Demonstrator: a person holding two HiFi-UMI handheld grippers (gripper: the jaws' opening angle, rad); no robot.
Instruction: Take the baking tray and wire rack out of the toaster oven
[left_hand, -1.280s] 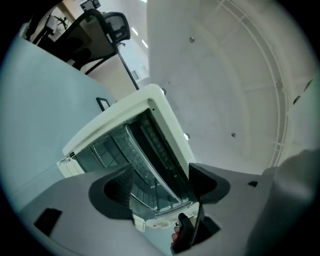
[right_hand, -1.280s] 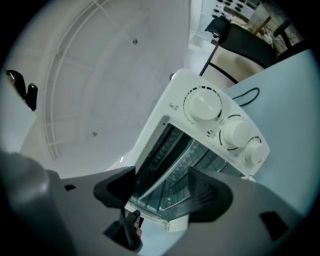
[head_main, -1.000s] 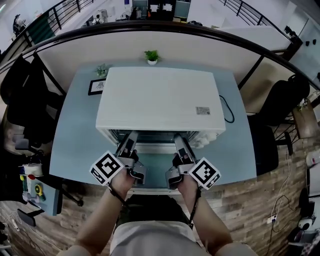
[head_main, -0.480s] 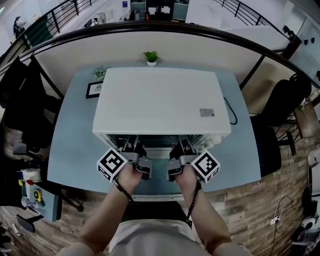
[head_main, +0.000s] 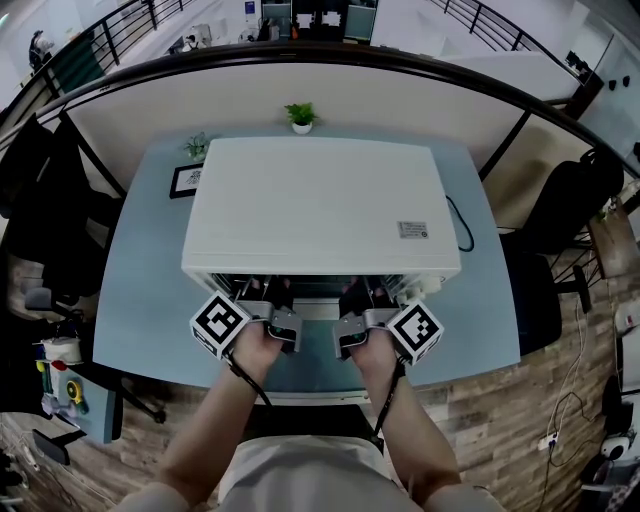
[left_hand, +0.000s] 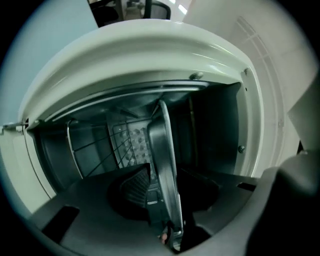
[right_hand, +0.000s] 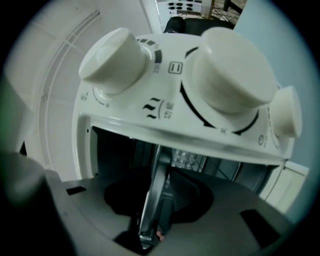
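My left gripper (left_hand: 159, 192) and right gripper (right_hand: 159, 200) have just been closing. Each now pinches the front rim of the grey metal baking tray (left_hand: 161, 135), which is between both jaw pairs, just inside the mouth of the white toaster oven (head_main: 320, 200). What looks like the thin steel wire rack (left_hand: 92, 150) sits deeper in, beyond my left jaws. Step in hand: tray grasp. Next, I reckon: draw both hands back together, level, so the tray doesn't skew or snag.
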